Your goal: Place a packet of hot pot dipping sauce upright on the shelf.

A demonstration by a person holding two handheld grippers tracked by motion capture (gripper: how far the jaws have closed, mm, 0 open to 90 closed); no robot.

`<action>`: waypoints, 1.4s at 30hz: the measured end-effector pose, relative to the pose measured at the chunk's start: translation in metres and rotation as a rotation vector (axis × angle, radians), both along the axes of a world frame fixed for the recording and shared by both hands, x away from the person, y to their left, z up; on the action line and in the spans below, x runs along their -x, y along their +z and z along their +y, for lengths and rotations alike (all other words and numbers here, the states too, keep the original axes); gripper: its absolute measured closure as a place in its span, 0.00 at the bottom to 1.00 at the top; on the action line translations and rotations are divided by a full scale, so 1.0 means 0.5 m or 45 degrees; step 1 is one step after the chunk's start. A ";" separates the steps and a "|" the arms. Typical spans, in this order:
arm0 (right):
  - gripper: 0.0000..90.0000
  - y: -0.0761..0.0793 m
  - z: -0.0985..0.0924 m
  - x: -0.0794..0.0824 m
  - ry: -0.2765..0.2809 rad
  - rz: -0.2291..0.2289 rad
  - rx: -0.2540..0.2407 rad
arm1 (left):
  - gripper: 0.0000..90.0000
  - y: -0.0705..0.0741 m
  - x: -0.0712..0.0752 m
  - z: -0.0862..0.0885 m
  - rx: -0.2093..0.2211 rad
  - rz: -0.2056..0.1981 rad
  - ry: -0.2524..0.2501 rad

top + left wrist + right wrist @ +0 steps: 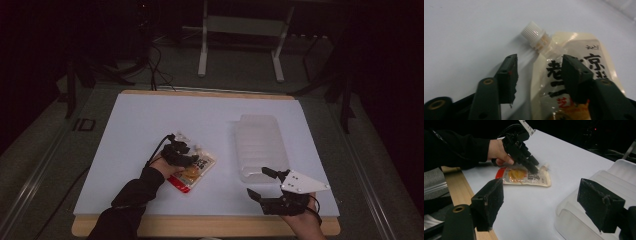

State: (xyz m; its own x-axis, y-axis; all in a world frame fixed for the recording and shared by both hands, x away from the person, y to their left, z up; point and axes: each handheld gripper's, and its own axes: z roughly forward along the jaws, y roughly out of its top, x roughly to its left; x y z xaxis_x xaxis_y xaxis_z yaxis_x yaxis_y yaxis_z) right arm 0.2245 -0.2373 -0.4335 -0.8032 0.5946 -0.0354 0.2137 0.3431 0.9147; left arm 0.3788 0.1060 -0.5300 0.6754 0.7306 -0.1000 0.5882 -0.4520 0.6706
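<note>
Left gripper poised over a spouted pouch; right gripper waiting open by a clear tray.

High view: the spouted pouch [194,170] lies flat left of centre on the white table [150,120], long axis slanting from lower left to upper right, under the left gripper [177,152]. The clear plastic tray [260,145] sits to the right, with the right gripper [261,184] at its near end.
Left gripper view: the jaws stand apart, one on bare table, the other over the pouch's printed face; nothing is gripped. The white ribbed cap [532,31] points to the frame's top.
Right gripper view: its jaws are wide apart and empty, the tray beside the right-hand one. The pouch looks soft, glossy and probably slippery; the stiff neck under the cap seems the surest hold.
</note>
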 end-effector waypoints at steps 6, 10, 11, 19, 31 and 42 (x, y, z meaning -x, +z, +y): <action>0.24 0.000 0.001 0.000 0.001 -0.010 0.005 | 0.69 0.002 0.016 -0.014 -0.058 -0.036 -0.022; 0.24 0.000 0.001 0.001 -0.001 -0.016 0.004 | 0.83 0.005 0.021 -0.021 -0.078 -0.032 -0.032; 0.25 0.000 0.001 0.002 0.002 -0.019 0.000 | 0.87 0.005 0.021 -0.021 -0.079 -0.031 -0.034; 0.25 0.000 0.003 0.003 0.005 -0.021 0.008 | 1.00 0.004 0.023 -0.013 -0.043 -0.037 -0.023; 0.25 0.002 -0.001 0.002 -0.003 -0.027 -0.002 | 1.00 0.010 0.024 -0.009 -0.013 -0.033 -0.023; 0.25 0.003 -0.004 0.001 -0.007 -0.026 -0.009 | 1.00 0.066 0.054 -0.001 0.006 -0.104 -0.028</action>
State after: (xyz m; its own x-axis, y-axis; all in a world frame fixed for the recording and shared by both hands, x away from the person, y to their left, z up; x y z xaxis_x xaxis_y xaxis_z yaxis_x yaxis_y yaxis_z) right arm 0.2238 -0.2391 -0.4318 -0.7989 0.5996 -0.0471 0.1972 0.3352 0.9213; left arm 0.3516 0.1056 -0.4968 0.6975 0.7151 -0.0475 0.5215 -0.4610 0.7180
